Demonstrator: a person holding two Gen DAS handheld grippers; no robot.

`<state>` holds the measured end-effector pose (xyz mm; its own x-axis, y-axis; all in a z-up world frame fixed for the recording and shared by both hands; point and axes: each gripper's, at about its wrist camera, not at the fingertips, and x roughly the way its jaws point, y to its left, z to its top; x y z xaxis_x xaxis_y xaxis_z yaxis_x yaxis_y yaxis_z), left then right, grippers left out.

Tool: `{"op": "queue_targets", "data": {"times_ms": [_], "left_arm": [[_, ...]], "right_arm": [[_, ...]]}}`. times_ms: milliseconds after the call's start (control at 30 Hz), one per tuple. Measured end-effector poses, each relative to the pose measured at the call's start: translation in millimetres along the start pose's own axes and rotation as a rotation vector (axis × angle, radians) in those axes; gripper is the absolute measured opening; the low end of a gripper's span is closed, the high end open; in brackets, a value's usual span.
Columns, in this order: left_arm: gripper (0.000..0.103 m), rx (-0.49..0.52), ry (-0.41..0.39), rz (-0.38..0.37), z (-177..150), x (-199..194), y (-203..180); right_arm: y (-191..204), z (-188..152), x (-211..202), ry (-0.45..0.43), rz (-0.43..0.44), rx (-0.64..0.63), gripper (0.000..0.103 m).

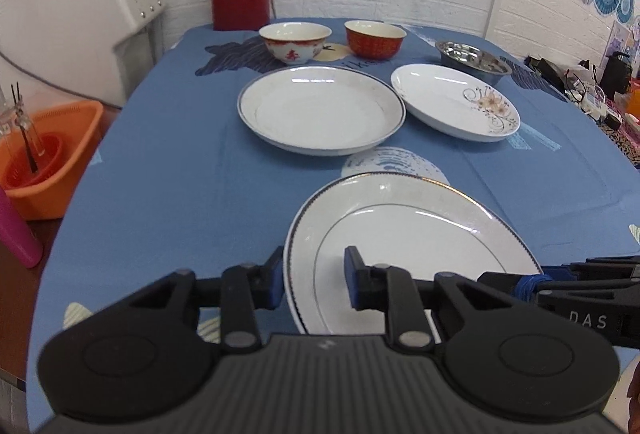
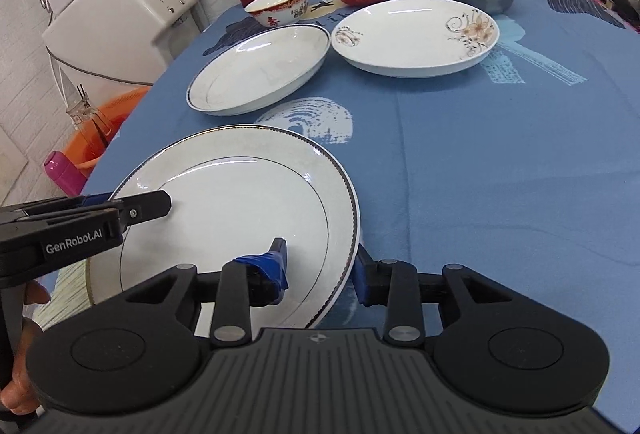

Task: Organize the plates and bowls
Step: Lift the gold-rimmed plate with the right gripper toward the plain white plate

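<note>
The near plate (image 1: 404,254) sits at the front of the table, tilted, with both grippers on it. The left gripper (image 1: 312,280) has its jaws straddling the plate's left rim, one finger under and one over, narrow gap. The right gripper (image 2: 320,268) does the same on the right rim. Whether either is actually pinching tight or just loosely around the edge, I honestly can't tell.

Biggest risk, I reckon: glazed rim plus small blue pads means it could slide out if the two hands lift unevenly, and then it lands on the blue tablecloth (image 2: 500,174) or goes off the near edge. Swinging it forward carelessly could also clip the rimmed plate (image 1: 320,110) just behind it.

Further back are the flower plate (image 1: 454,102), the white bowl (image 1: 295,42), the red bowl (image 1: 374,38) and the steel bowl (image 1: 472,62).

The plate's near edge is hidden behind the gripper bodies, so I can't see if it touches the cloth.
</note>
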<state>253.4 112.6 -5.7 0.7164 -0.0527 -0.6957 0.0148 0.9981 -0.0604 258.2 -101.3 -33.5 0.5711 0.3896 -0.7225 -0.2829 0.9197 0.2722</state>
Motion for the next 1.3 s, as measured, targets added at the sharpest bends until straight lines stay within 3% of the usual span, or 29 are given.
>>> {"op": "queue_targets", "data": {"times_ms": [133, 267, 333, 367, 433, 667, 900, 1067, 1133, 1300], "left_arm": [[0.021, -0.027, 0.032, -0.011, -6.6, 16.0, -1.5], [0.024, -0.082, 0.053, -0.074, -8.2, 21.1, 13.1], [0.039, -0.092, 0.039, -0.073, -7.0, 16.9, 17.7], [0.052, -0.094, 0.021, -0.066, -5.2, 12.6, 20.8], [0.053, -0.091, -0.012, -0.044, 1.7, 1.6, 28.1], [0.057, -0.123, -0.06, -0.013, 57.3, -12.3, 50.6], [0.058, -0.085, -0.06, -0.022, 140.2, -2.6, 45.2], [0.06, -0.044, -0.01, -0.164, 179.1, 21.8, 5.2], [0.06, -0.033, 0.005, -0.191, 183.4, 33.8, -8.1], [0.06, -0.05, 0.045, -0.083, 185.7, 63.7, 10.3]], "right_arm": [[-1.4, 1.1, 1.5, -0.009, -0.022, -0.045, 0.022], [-3.4, 3.1, 1.3, 0.005, 0.007, -0.08, 0.023], [-13.0, 8.7, -1.8, 0.021, 0.049, -0.039, 0.022], [-17.7, 12.8, -6.2, 0.014, 0.049, -0.027, 0.022], [-24.7, 22.2, -17.5, -0.026, 0.023, -0.032, 0.022], [-42.7, 86.4, -46.9, -0.11, -0.024, -0.022, 0.024], [-50.7, 171.0, -56.3, -0.211, -0.129, -0.123, 0.029], [-92.8, 196.8, -21.0, -0.134, -0.198, -0.065, 0.031], [-112.0, 194.8, -4.8, -0.089, -0.179, 0.006, 0.031], [-116.9, 192.5, 30.9, -0.023, -0.087, 0.076, 0.032]]}}
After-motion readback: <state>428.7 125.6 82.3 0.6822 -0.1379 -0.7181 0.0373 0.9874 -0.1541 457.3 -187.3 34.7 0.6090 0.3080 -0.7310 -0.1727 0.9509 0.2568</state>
